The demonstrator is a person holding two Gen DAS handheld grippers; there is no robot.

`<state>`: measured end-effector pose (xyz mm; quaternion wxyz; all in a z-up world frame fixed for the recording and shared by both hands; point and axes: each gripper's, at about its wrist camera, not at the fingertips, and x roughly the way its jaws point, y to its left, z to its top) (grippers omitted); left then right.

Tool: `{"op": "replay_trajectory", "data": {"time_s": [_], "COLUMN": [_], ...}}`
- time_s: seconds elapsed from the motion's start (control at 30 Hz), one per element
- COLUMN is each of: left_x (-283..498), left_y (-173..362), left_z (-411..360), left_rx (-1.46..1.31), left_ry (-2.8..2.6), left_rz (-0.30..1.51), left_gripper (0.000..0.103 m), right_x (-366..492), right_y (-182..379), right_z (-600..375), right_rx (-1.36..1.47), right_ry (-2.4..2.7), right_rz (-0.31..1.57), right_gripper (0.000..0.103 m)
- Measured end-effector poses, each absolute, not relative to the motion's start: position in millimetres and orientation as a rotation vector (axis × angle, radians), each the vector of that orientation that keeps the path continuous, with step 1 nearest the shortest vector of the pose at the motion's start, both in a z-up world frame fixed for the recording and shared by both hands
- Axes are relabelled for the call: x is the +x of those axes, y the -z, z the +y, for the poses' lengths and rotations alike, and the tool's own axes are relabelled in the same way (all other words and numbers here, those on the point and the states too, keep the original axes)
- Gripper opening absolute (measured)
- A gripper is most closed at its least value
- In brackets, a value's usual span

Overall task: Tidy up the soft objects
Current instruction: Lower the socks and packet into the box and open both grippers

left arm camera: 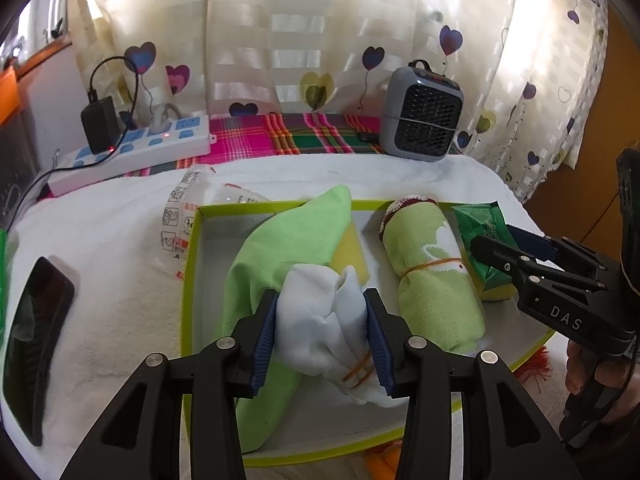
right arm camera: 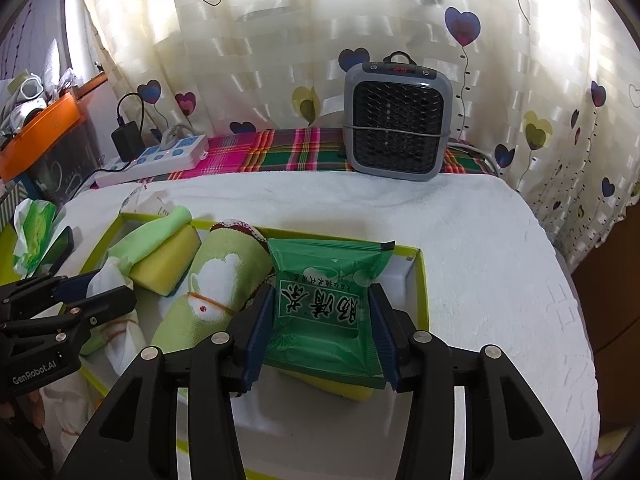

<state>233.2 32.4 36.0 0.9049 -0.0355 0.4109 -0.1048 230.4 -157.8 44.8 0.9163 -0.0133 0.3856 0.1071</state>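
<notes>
I have the left gripper (left arm camera: 322,338) over the box (left arm camera: 188,280), its pads flanking the white cloth (left arm camera: 332,320), which lies on the green cloth (left arm camera: 288,236); whether they press it I cannot tell. My right gripper (right arm camera: 320,334) brackets the green packet (right arm camera: 320,300) resting on a sponge (right arm camera: 344,388) beside the rolled towel (right arm camera: 212,292); grip equally unclear.

My surface under a white towel

On the towel (right arm camera: 460,240) lie my box (right arm camera: 422,280), a phone (left arm camera: 36,320) and plastic wrapper (left arm camera: 180,216); behind, a heater (right arm camera: 396,120).
</notes>
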Motion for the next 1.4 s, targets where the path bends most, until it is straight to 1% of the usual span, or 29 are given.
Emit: {"op": "replay_trajectory", "data": {"time_s": [0.13,0.4,0.6,1.07,1.4], "left_x": [232.7,230.9,228.0,214.2,192.9], "left_y": [-37.0,-40.6,-41.6,-49.9,-55.7], "left_z": [33.2,34.1,34.0,34.7,33.9], "left_rx": [-0.074,-0.079,-0.079,-0.073,-0.081], "left_ry": [0.215,0.213,0.212,0.198,0.208], "left_rz": [0.846,0.832,0.825,0.801,0.792], "left_gripper": [0.045,0.05,0.052,0.055,0.055], "right_x": [230.6,229.5,227.2,216.7,201.7], "right_y": [-43.9,-43.9,-44.7,-52.2,-57.9], "right_z": [-158.1,-156.5,-156.8,-161.6,-165.4], "right_rx": [-0.011,-0.003,0.008,0.042,0.06], "right_ry": [-0.228,-0.239,-0.238,-0.252,-0.254], "right_rz": [0.796,0.794,0.783,0.751,0.732], "right_gripper": [0.055,0.061,0.066,0.066,0.066]}}
